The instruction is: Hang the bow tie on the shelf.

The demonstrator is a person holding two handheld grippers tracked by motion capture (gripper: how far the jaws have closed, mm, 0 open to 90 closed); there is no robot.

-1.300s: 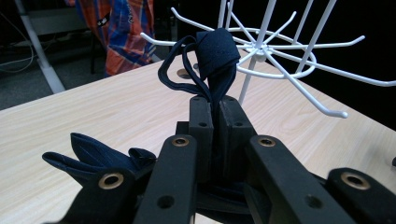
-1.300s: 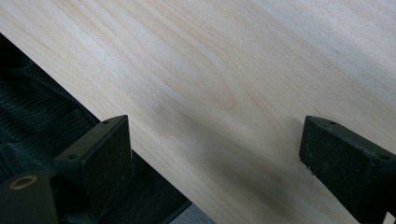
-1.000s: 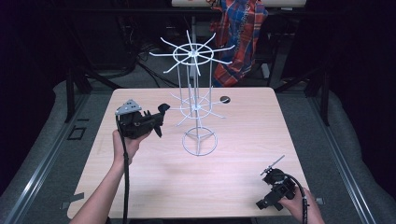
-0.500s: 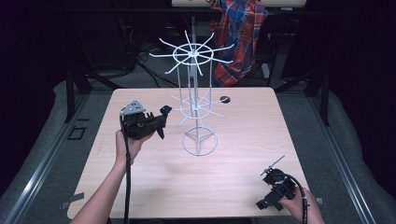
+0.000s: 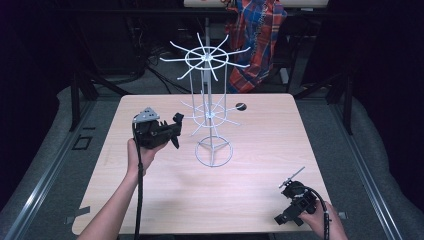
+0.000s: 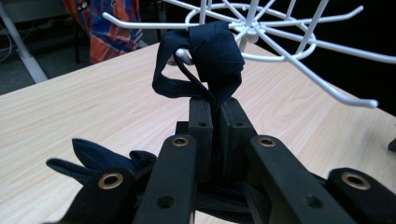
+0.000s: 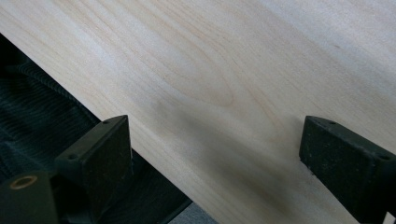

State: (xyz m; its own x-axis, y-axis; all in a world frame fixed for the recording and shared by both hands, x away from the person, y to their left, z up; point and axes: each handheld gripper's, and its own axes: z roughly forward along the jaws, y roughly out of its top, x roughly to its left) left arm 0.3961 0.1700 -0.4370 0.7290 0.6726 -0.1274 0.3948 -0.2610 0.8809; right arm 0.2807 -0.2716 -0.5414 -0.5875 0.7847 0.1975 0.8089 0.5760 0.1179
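My left gripper (image 5: 175,127) is held up over the table's left half, shut on a dark navy fabric loop (image 5: 178,119). In the left gripper view its jaws (image 6: 217,114) pinch the fabric loop (image 6: 210,51) at its base, and the rounded tip of one rack arm shows inside the loop's opening. The white wire rack (image 5: 210,112) stands mid-table on a ring base, with two tiers of radiating arms (image 6: 327,46). My right gripper (image 5: 281,218) rests at the front right corner, open and empty; its jaws (image 7: 219,154) straddle bare wood at the table's edge.
A small black round object (image 5: 240,106) lies on the table behind the rack. A plaid cloth (image 5: 257,40) hangs on a chair beyond the far edge. More navy fabric (image 6: 93,156) bunches beside the left gripper's body. Dark floor surrounds the light wooden table (image 5: 260,150).
My left gripper has shifted slightly right towards the rack's lower tier with the fabric loop in it. The right gripper has stayed in place.
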